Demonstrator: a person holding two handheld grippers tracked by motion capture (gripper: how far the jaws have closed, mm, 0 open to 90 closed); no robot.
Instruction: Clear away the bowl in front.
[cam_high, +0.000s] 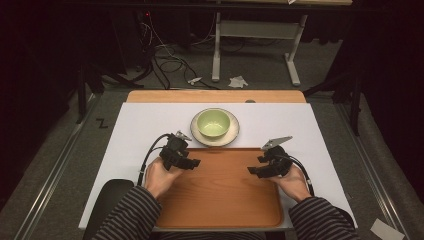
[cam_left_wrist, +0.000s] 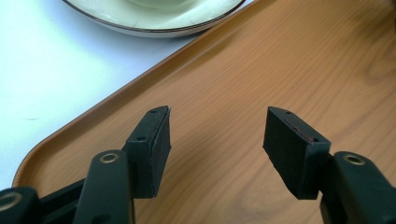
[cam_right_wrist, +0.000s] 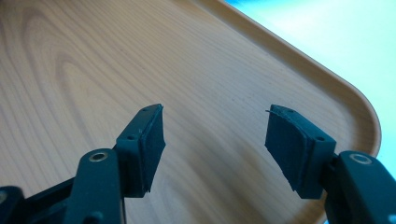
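Sitting between the two grippers is a brown wooden tray (cam_high: 220, 195), and its long side runs from one gripper across to the other. The left gripper (cam_high: 192, 163) hangs over the tray's near-left part, held by the left hand (cam_high: 159, 176). Its jaws are spread wide with nothing in between. The right gripper (cam_high: 254, 171) hangs over the tray's right part, held by the right hand (cam_high: 292, 182). Its jaws are spread wide too, and nothing is in them. The two grippers point at each other but stay well apart. Just past the tray, ahead of the left gripper and a bit toward the right one, a green bowl (cam_high: 213, 123) sits on a pale plate (cam_high: 233, 133). The plate rests on a white sheet (cam_high: 140, 125) that covers the table. The high view shows the bowl, both hands and the striped sleeves (cam_high: 127, 215). The left gripper view shows the plate's dark rim (cam_left_wrist: 154, 31) up close, beside the tray's edge (cam_left_wrist: 93, 109). The right gripper view shows the tray's round corner (cam_right_wrist: 364, 116) and the wood's swirly lines. No words can be read on anything.
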